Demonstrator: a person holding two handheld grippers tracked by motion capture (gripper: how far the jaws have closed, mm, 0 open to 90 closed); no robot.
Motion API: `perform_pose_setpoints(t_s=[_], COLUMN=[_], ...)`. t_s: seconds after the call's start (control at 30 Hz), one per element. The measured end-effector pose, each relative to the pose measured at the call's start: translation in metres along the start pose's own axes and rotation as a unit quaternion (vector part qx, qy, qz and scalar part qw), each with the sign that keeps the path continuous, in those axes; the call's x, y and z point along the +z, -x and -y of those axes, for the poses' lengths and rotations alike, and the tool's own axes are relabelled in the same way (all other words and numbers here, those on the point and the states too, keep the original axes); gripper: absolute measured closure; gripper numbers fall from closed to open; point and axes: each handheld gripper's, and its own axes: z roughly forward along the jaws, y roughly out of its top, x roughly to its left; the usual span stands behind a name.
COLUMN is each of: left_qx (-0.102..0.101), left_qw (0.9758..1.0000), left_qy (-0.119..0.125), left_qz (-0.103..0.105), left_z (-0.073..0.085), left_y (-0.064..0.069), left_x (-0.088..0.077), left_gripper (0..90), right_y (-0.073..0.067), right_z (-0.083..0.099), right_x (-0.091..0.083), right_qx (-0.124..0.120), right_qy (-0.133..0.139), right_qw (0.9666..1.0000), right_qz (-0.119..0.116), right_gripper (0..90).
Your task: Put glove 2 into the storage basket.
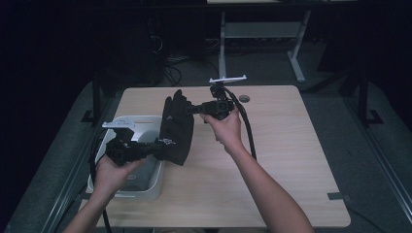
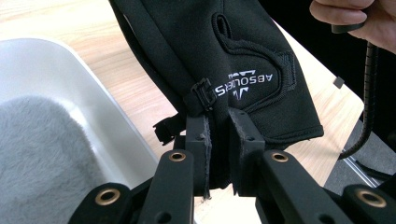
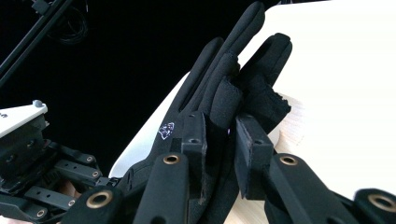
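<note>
In the high view we find a black glove point(image 1: 176, 127) held up over the wooden table point(image 1: 282, 160), stretched between the two tools. The left gripper point(image 1: 158, 145) comes in from the lower left and meets the glove at its cuff end; the right gripper point(image 1: 193, 109) comes in from the upper right and meets it at the finger end. The glove hangs just beside a white tub point(image 1: 145, 191) at the table's left edge, its lower part close above the tub's right rim. We see a hand on each tool, with a cable trailing from each.

In the left gripper view we note the jaws closed on the glove's cuff point(image 2: 243, 60), the pads point(image 2: 201, 140) pressing the fabric from both sides just below a small buckle point(image 2: 201, 94) and white lettering on the cuff. The white tub point(image 2: 112, 121) lies at the left with something grey and fluffy point(image 2: 42, 154) inside. The other hand shows at the top right corner.

In the right gripper view we record the jaws clamped on the glove's fingers point(image 3: 233, 84), with the fingertips rising above and beyond the pads point(image 3: 194, 140). The left gripper point(image 3: 28, 168) appears at the lower left of this view, at the far end of the glove.
</note>
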Motion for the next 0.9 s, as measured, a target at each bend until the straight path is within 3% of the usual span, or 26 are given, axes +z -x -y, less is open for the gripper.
perform_pose_setpoints(t_s=[0.9], left_qx=[-0.023], left_qw=[0.9992], left_qy=[0.012], left_qz=[-0.029], left_z=[0.023], left_y=[-0.030], left_x=[-0.041], left_gripper=[79.9], right_y=[-0.024], right_z=[-0.008], right_x=[0.056], right_qx=[-0.015], right_qy=[-0.025], right_qw=[0.9993], right_qz=[-0.024], right_gripper=[75.3])
